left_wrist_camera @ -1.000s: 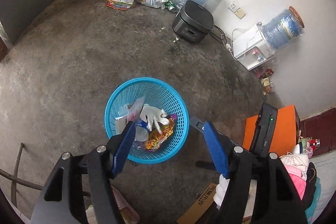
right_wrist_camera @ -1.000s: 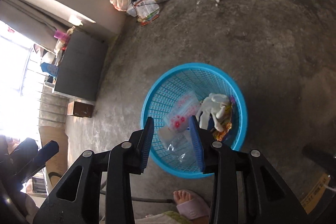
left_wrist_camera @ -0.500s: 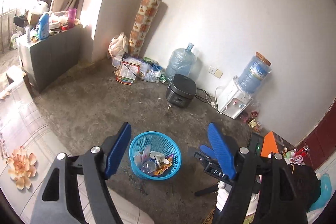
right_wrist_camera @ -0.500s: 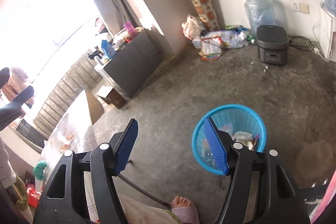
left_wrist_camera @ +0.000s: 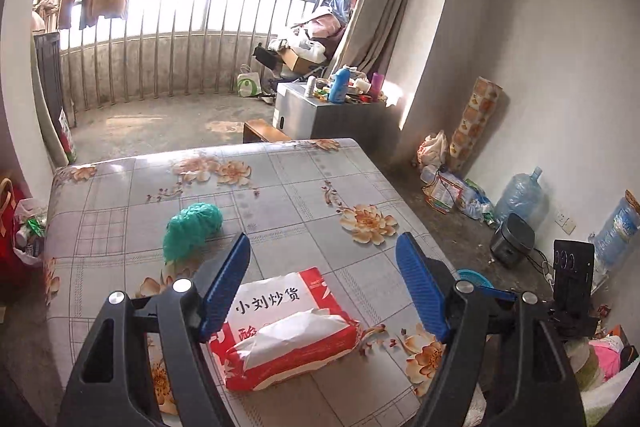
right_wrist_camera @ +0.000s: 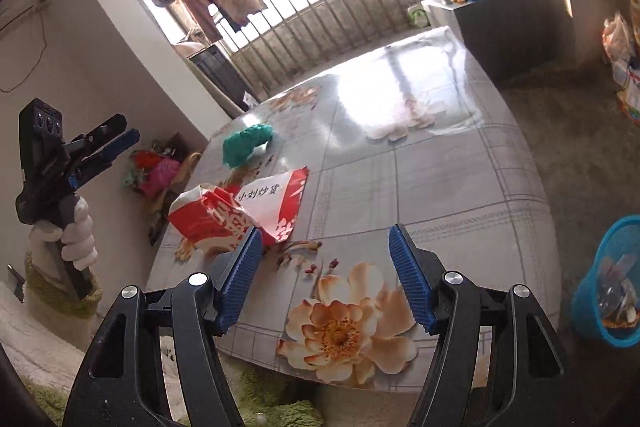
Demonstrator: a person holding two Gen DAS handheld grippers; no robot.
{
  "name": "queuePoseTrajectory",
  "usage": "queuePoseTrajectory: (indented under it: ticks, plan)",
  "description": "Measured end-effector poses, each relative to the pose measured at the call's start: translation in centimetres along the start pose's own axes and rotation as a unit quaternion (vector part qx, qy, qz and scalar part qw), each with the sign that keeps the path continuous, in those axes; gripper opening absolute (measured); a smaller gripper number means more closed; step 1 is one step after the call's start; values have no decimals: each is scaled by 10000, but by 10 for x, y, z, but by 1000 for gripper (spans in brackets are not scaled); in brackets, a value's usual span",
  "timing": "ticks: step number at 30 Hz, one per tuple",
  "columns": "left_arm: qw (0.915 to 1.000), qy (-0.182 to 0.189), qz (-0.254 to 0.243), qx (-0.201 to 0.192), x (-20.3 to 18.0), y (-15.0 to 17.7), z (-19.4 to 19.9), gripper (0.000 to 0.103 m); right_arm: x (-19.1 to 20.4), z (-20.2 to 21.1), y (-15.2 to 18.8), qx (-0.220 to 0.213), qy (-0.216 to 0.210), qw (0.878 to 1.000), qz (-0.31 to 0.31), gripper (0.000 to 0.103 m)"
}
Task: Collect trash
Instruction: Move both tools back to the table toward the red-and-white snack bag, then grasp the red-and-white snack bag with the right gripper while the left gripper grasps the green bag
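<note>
Floral table (left_wrist_camera: 304,187), red-white packet (left_wrist_camera: 280,327) beneath the empty, wide-open left gripper (left_wrist_camera: 324,287), right gripper (right_wrist_camera: 324,275) likewise.

A: Table covering (left_wrist_camera: 280,187)?
B: Grey, ruled in a grid of darker lines, printed with peach-and-white lotus blooms with orange centres.

A: Items on it?
B: A red packet (left_wrist_camera: 288,331) with a white panel bearing black characters and a white flap. Beyond the packet, a crumpled teal-green bag (left_wrist_camera: 192,227).

A: The tools?
B: Left gripper (left_wrist_camera: 324,287) and right gripper (right_wrist_camera: 324,277): black frames, ribbed blue pads, silver pivot screws. The hand (right_wrist_camera: 76,239) on the left one wears a white glove above a green fuzzy cuff.

A: Floor side?
B: Right of the table, a bright blue mesh basket (right_wrist_camera: 616,267). Beyond the table, a roll (left_wrist_camera: 476,123) patterned in orange and cream squares.
</note>
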State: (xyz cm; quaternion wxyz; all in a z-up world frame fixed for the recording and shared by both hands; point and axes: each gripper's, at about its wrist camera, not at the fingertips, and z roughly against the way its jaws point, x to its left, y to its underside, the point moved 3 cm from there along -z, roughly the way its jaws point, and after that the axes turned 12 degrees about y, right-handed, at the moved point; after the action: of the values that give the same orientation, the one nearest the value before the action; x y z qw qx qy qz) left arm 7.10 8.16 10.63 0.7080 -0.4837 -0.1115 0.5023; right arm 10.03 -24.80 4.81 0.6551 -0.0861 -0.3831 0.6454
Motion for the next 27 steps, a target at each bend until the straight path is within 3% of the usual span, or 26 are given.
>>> queuePoseTrajectory:
  ticks: [6,10,16,21,27]
  plan:
    - [9991,-17,214,357,34,54,9,73,68,-42,-4,414,-264,9956,803,63]
    - [9961,-6,501,730,54,75,-17,73,84,-77,-8,720,106,9928,947,63]
    - [9932,-216,751,859,84,79,-54,73,70,-111,-15,1196,144,9927,58,63]
    - [9892,-817,415,1142,101,86,-84,73,55,-125,-15,1572,216,9862,-478,63]
    - [9863,-639,770,1313,113,96,-96,73,47,-122,-9,2004,74,9758,-874,63]
